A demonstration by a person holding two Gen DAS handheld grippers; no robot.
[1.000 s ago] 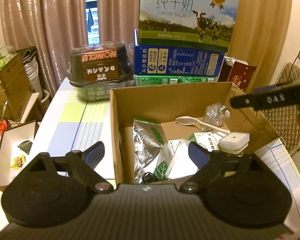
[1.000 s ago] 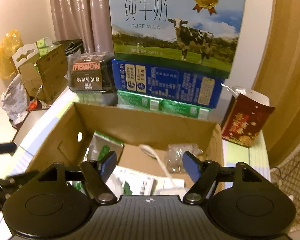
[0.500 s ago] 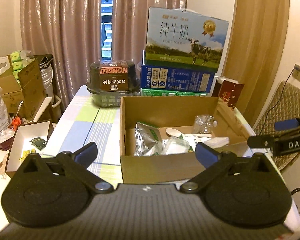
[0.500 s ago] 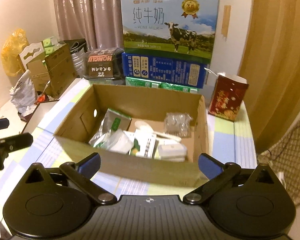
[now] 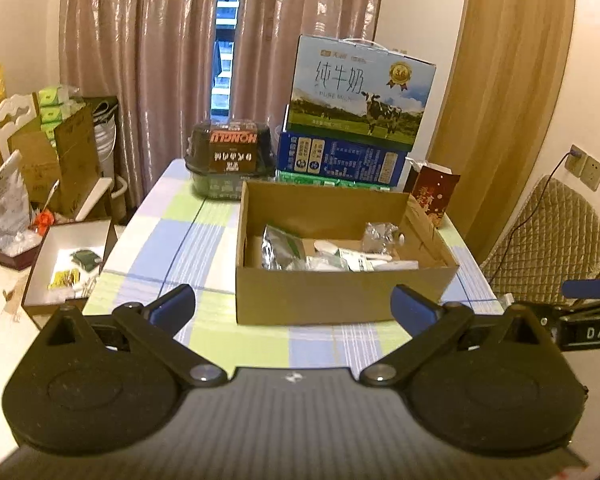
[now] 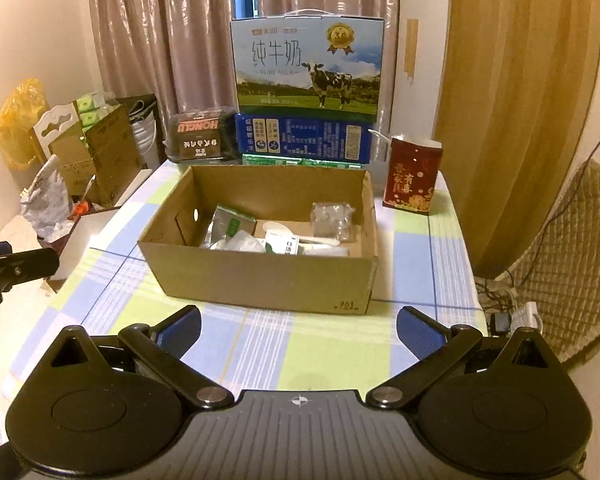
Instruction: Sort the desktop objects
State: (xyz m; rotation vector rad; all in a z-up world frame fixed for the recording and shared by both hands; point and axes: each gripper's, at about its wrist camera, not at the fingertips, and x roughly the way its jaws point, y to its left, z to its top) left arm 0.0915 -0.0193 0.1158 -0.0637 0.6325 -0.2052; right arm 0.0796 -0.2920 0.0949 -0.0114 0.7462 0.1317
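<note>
I see the checked table (image 6: 260, 344) with the open cardboard box (image 6: 268, 276) standing on it, holding a silver pouch (image 6: 230, 228), a clear bag (image 6: 332, 220) and a white spoon (image 6: 296, 234). My left gripper (image 5: 292, 308) and right gripper (image 6: 298, 326) both hang short of the box, fingers spread wide with nothing between them.
</note>
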